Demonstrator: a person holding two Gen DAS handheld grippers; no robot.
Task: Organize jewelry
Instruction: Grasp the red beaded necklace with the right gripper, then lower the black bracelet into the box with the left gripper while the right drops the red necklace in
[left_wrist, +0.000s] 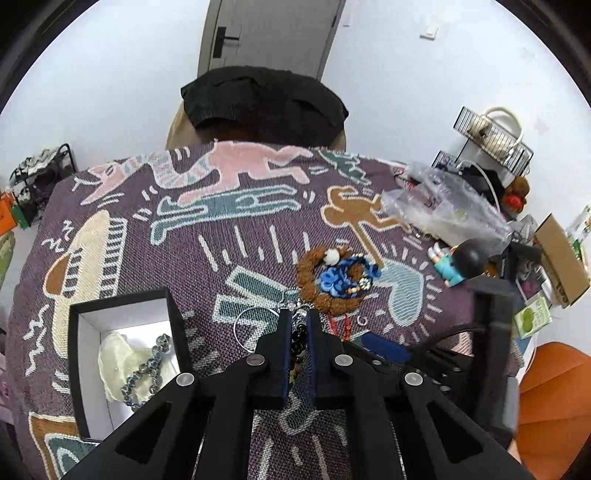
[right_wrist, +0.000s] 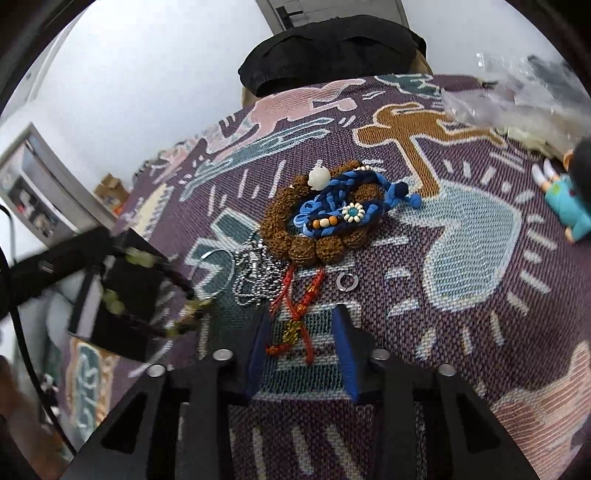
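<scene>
My left gripper (left_wrist: 298, 319) is shut on a dark beaded bracelet (left_wrist: 298, 341) that hangs between its fingers; in the right wrist view the gripper and beads (right_wrist: 114, 299) show blurred at the left. An open black box (left_wrist: 122, 314) holds a grey beaded bracelet (left_wrist: 149, 365) on pale cloth. A brown seed bracelet (right_wrist: 295, 243) rings a blue braided bracelet (right_wrist: 332, 210). A red cord (right_wrist: 299, 314), a silver chain (right_wrist: 255, 280), a wire hoop (right_wrist: 210, 273) and a small ring (right_wrist: 347, 282) lie near. My right gripper (right_wrist: 301, 314) is open above the red cord.
A patterned purple woven cloth (left_wrist: 221, 258) covers the table. A toy figure (left_wrist: 456, 264), a clear plastic bag (left_wrist: 439, 206) and boxes crowd the right side. A black garment over a chair (left_wrist: 266, 99) stands at the far edge.
</scene>
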